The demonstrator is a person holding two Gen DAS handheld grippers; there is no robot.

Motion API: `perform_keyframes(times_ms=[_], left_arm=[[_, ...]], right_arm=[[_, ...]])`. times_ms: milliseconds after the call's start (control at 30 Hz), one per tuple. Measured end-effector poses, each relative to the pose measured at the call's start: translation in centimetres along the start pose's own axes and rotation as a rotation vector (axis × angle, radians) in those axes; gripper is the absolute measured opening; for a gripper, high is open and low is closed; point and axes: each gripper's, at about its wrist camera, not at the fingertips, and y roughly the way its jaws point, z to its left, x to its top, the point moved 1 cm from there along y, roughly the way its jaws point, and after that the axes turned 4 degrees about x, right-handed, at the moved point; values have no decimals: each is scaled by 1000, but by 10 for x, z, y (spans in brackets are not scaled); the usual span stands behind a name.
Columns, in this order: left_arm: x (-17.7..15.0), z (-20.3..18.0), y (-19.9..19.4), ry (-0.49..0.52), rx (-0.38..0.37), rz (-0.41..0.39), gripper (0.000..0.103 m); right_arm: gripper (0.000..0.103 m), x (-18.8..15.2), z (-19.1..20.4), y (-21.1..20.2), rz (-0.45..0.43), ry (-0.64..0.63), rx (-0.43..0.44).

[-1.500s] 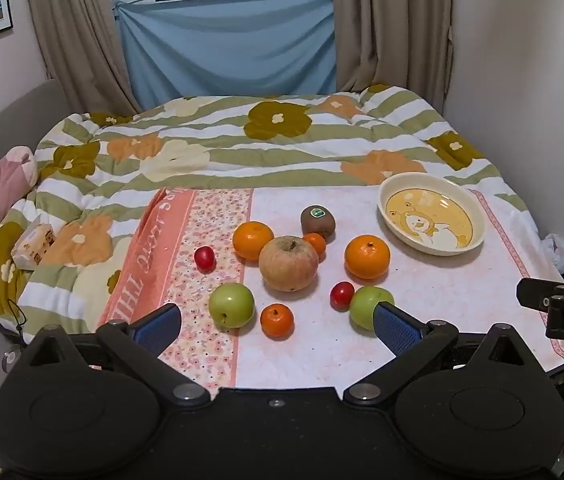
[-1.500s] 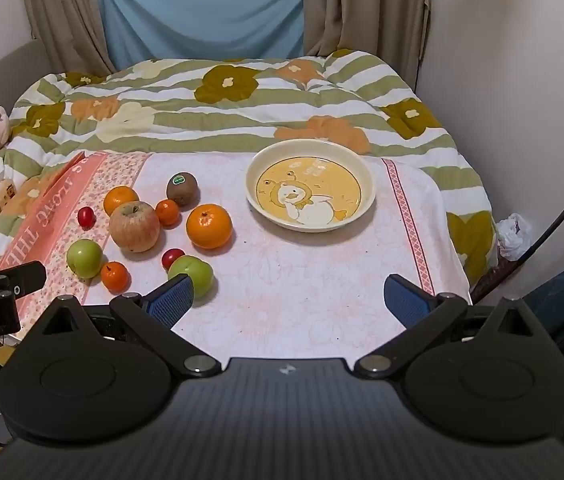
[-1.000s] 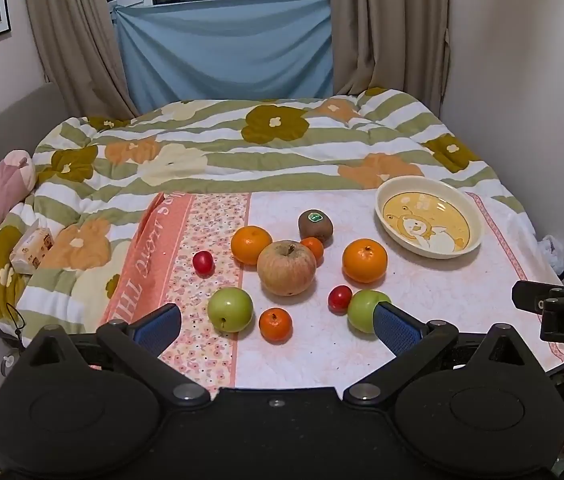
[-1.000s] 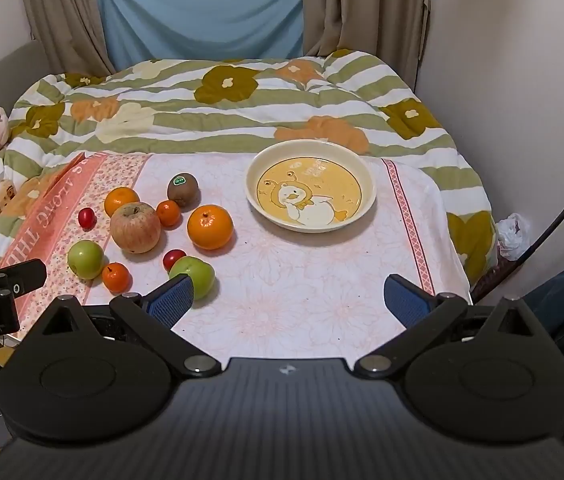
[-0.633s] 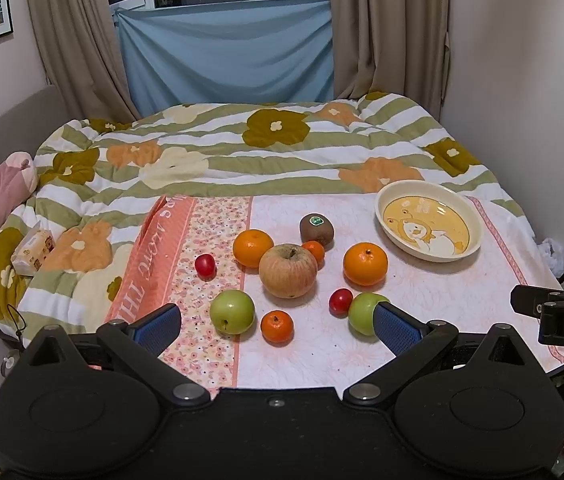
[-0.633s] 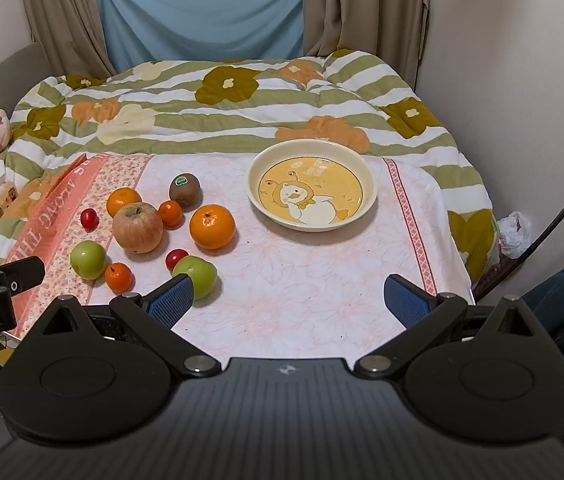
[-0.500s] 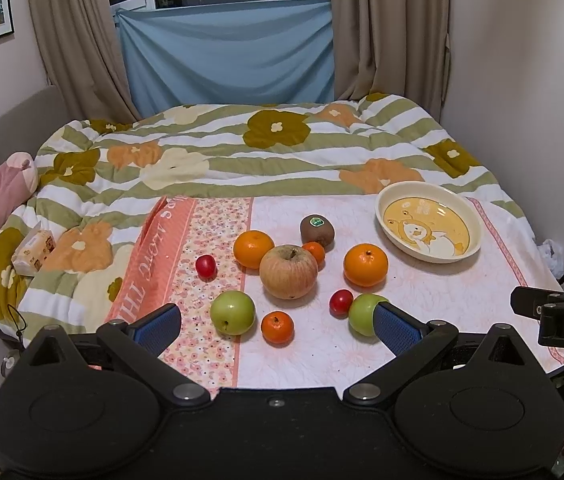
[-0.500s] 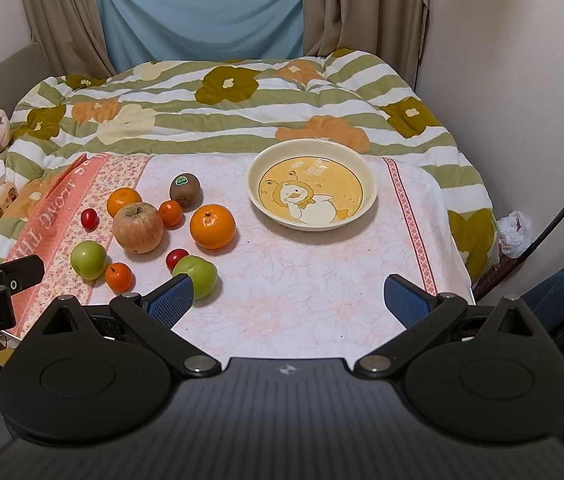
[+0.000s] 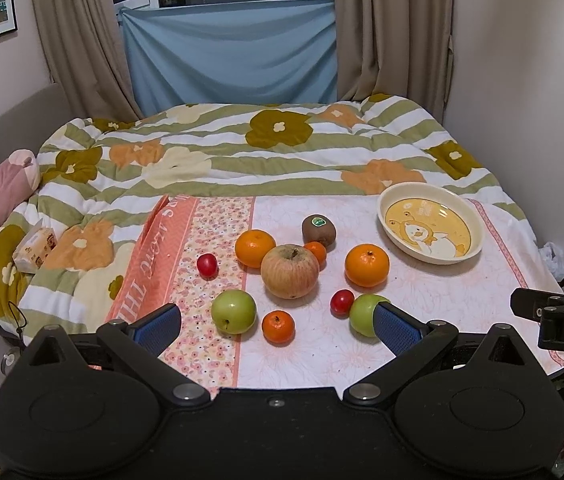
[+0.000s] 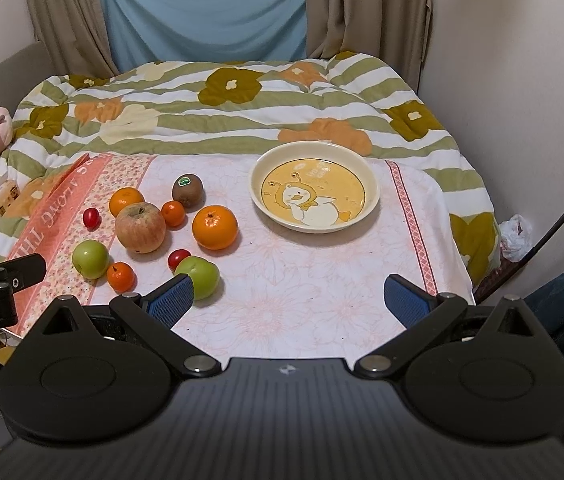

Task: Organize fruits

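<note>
**Clustering of fruit on left half of mat, dish bare at right**

Lying loose on the pink floral mat (image 10: pixel 302 280) spread over the bed (image 9: pixel 282 148), the fruits form one tight group. A large apple (image 9: pixel 290 271) sits at the centre. A big orange (image 9: pixel 367 265) lies to its right, a second orange (image 9: pixel 255 248) to its upper left, and a kiwi (image 9: pixel 319 230) with a green sticker behind. A small tangerine (image 9: pixel 316 251) touches the apple's far side; another tangerine (image 9: pixel 278 326) lies toward the near edge. Two green apples (image 9: pixel 234 312) (image 10: pixel 198 272) flank that one, and a red cherry tomato (image 9: pixel 341 302) rests just beside the right green apple. A second tomato (image 9: pixel 207 265) sits alone on the mat's patterned strip.

The yellow cartoon dish (image 10: pixel 370 196) stands well apart at the right, holding nothing. Open mat lies between it and the fruit, and along the near edge.

The left hand-held gripper (image 9: pixel 278 326) hangs over the near edge, jaws spread wide, gripping nothing. The right hand-held gripper (image 10: pixel 288 298) is likewise spread wide and unloaded, facing the clear mat before the dish.
</note>
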Motion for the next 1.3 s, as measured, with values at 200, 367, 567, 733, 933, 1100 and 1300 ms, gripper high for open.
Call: perform_keyframes(times_ms=[200,367,567,733,933,1100,1300], left_arm=[[1,0,0,-4,2,-1,103],[-1,-1,2,-10,2,1,103],[-1,-2,3,-9,2,-2,103],[-2,-2,3,-9,4,-2,103],[-1,-2,3,-8,4,-2,103],[-2,-2,3,-7,5,-2,103],[-2,-1,4,-8,5,-1,103]], right_arm=[[103,-1,-1,-1,4,6,-2],[103,-2,-3,0,6,13,-2],[103,-2,-4,0,5,16,-3],[103,0,-7,2,7,26,-4],[103,0,-8,3,7,27,-4],[103,0,-7,3,7,28,-4],[103,0,-7,3,6,26,-3]])
